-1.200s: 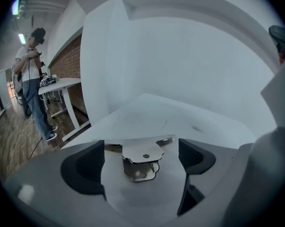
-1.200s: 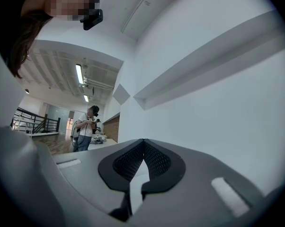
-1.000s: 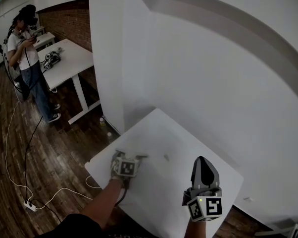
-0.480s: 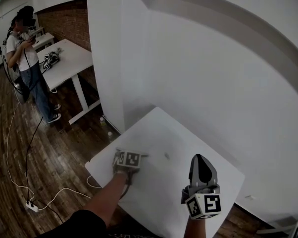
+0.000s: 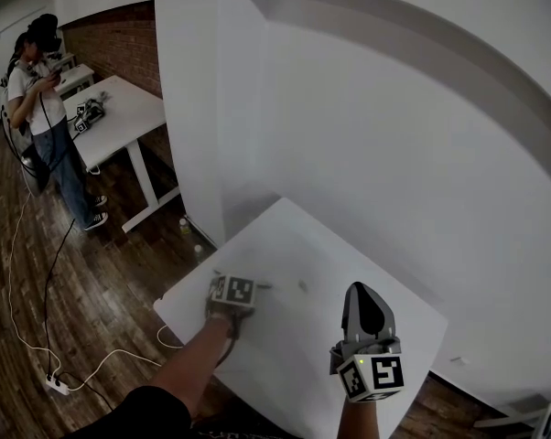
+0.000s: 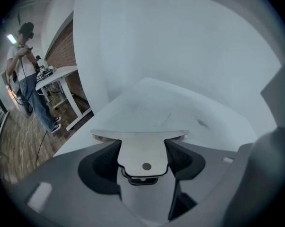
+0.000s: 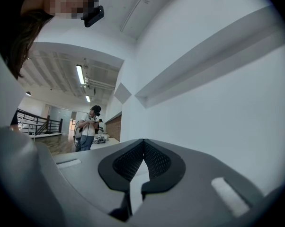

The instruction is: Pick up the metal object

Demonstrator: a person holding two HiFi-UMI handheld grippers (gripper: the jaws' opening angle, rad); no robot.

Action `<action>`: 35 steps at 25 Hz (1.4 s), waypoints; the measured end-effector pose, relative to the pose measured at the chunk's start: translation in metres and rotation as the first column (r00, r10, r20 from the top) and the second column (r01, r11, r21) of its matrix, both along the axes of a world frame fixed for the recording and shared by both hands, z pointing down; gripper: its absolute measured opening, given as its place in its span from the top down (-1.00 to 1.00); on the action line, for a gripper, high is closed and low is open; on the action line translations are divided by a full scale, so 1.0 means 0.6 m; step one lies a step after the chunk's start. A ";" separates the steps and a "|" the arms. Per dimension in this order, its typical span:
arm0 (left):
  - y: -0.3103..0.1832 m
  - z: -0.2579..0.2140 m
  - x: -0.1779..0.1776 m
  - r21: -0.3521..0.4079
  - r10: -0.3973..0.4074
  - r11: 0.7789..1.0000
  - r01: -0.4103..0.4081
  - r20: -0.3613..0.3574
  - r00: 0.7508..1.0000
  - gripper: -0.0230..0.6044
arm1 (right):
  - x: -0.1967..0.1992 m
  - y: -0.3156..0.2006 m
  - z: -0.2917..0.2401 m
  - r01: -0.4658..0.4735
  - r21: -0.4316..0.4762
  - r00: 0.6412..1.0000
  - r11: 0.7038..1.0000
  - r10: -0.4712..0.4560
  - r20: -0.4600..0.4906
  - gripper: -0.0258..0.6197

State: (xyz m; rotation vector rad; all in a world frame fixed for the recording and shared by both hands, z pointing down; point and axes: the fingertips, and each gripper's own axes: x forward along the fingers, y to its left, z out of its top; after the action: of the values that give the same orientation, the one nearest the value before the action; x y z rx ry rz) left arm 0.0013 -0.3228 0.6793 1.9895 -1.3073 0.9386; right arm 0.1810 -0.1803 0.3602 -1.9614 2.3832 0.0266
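Note:
A flat T-shaped metal object [image 6: 141, 148] with a small hole in its stem lies between the jaws of my left gripper [image 6: 142, 159]. The jaws are closing, and the dark pads [image 6: 103, 160] sit against both sides of the stem. In the head view the left gripper [image 5: 252, 288] rests low on the white table [image 5: 349, 263] near its left edge, with the metal piece [image 5: 260, 285] sticking out ahead of it. My right gripper [image 5: 365, 294] hovers at the table's near side, shut and empty, its tips meeting [image 7: 143, 145].
A white wall and pillar [image 5: 202, 135] rise right behind the table. A small dark mark [image 5: 302, 286] lies on the tabletop. At the far left a person [image 5: 42, 108] stands by another white table [image 5: 120, 108]. A cable and power strip [image 5: 51, 380] lie on the wooden floor.
The left gripper's marker cube has tipped flatter and shifted slightly right toward the metal piece. The right gripper has drifted a little left.

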 end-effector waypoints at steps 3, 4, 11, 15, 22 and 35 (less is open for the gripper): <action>-0.022 -0.079 -0.004 0.122 0.004 0.992 -0.001 -0.026 1.000 -0.01 | -0.002 -0.005 0.004 0.002 -0.007 1.000 1.000 -0.002 0.003 0.89; -0.020 -0.106 -0.007 0.141 0.005 0.990 0.000 -0.032 0.999 0.00 | -0.003 -0.007 0.006 0.004 -0.011 1.000 1.000 -0.004 0.005 0.89; 0.027 -0.327 -0.014 0.286 0.063 0.958 -0.017 -0.151 0.986 -0.01 | -0.012 -0.018 0.001 0.015 -0.007 1.000 1.000 -0.015 0.011 0.89; 0.088 -0.477 -0.007 0.480 0.167 0.875 -0.062 -0.179 0.970 -0.01 | -0.018 -0.023 -0.009 0.023 0.013 1.000 1.000 -0.023 0.000 0.89; 0.119 -0.533 -0.015 0.556 0.185 0.828 -0.069 -0.156 0.970 -0.01 | -0.021 -0.028 -0.013 0.019 0.016 1.000 1.000 -0.018 -0.007 0.89; 0.080 -0.512 -0.015 0.541 0.168 0.839 -0.066 -0.141 0.976 -0.01 | -0.022 -0.048 -0.002 0.001 -0.018 1.000 1.000 -0.002 -0.028 0.89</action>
State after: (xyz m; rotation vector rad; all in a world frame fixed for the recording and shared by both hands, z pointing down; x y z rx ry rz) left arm -0.0074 -0.2749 0.3724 2.5336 -1.4641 0.4429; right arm 0.1676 -0.2093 0.3592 -1.9805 2.4107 0.0332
